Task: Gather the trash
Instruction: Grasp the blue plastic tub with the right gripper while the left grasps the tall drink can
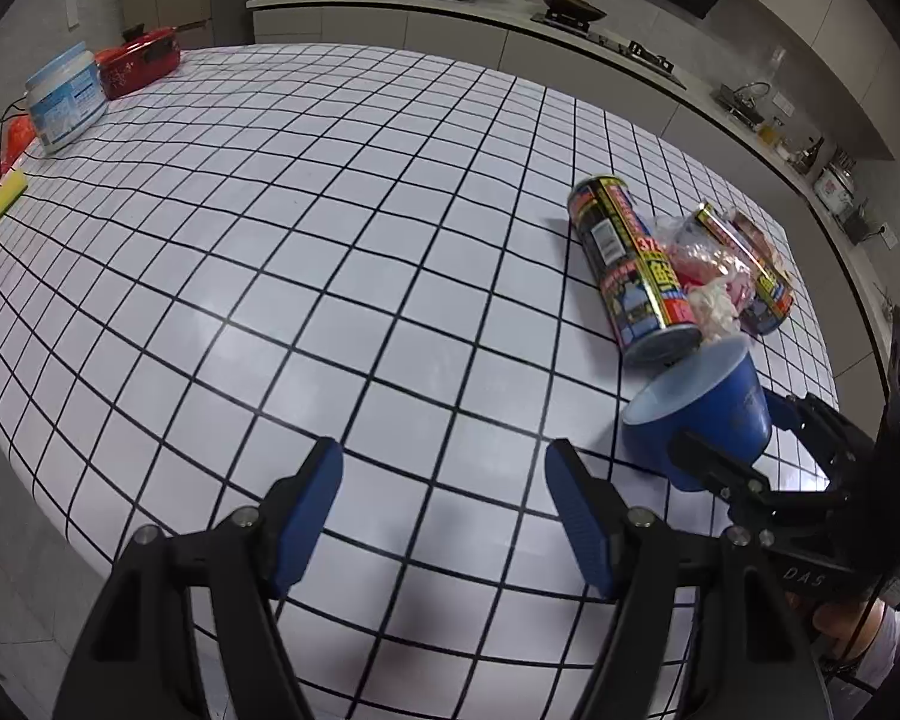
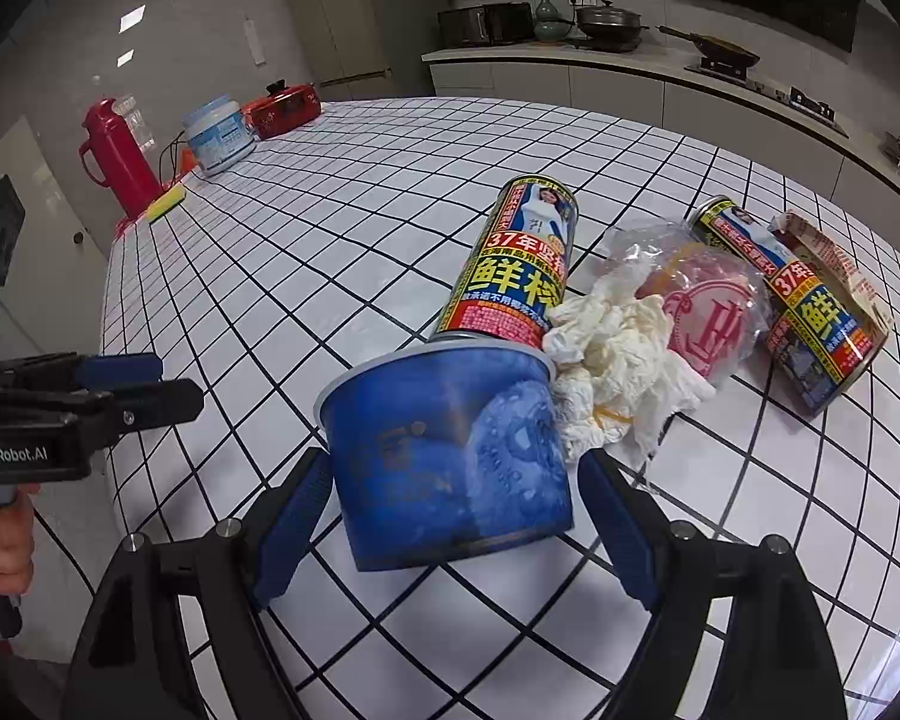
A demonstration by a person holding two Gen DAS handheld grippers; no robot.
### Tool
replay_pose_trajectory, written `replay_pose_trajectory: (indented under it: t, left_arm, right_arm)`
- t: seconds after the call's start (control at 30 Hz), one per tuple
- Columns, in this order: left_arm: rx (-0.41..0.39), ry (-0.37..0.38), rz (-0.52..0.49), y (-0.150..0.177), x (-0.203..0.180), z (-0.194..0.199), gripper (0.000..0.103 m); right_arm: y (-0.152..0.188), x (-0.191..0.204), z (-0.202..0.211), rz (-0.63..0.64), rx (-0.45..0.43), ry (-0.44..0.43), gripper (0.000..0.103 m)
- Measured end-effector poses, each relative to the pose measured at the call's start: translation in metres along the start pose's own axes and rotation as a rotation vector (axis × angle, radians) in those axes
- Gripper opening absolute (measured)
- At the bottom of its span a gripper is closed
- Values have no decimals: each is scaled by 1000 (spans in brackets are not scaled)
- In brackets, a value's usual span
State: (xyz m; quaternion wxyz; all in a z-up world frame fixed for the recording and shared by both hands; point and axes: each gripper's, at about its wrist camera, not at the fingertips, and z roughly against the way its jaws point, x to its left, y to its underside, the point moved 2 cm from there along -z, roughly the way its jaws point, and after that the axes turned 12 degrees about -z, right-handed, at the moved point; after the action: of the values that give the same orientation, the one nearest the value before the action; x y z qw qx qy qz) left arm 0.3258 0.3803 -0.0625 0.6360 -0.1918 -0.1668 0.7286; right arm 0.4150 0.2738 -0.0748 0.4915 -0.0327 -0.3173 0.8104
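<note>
A blue paper cup lies on its side between the fingers of my right gripper, which closes around it; it also shows in the left wrist view. Beyond it lie a can, crumpled white tissue, a clear plastic bag with a pink print, a second can and a torn wrapper. My left gripper is open and empty above the checked table, left of the cup. The right gripper's fingers show in the left wrist view.
At the table's far left stand a red thermos, a yellow sponge, a white and blue tub and a red pot. A kitchen counter with pans runs behind.
</note>
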Motion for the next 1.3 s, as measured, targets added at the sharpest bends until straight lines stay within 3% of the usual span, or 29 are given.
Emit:
replay_pose_trajectory:
  t: [0.3, 0.63, 1.3]
  left_arm:
    - [6, 21, -32, -6, 3, -5, 71]
    - [11, 48, -93, -14, -13, -9, 71]
    - [8, 153, -195, -49, -68, -27, 71]
  right_arm:
    - [1, 1, -2, -44, 5, -3, 80]
    - [12, -14, 24, -127, -56, 36, 80]
    - [40, -100, 84, -453, -205, 192, 80]
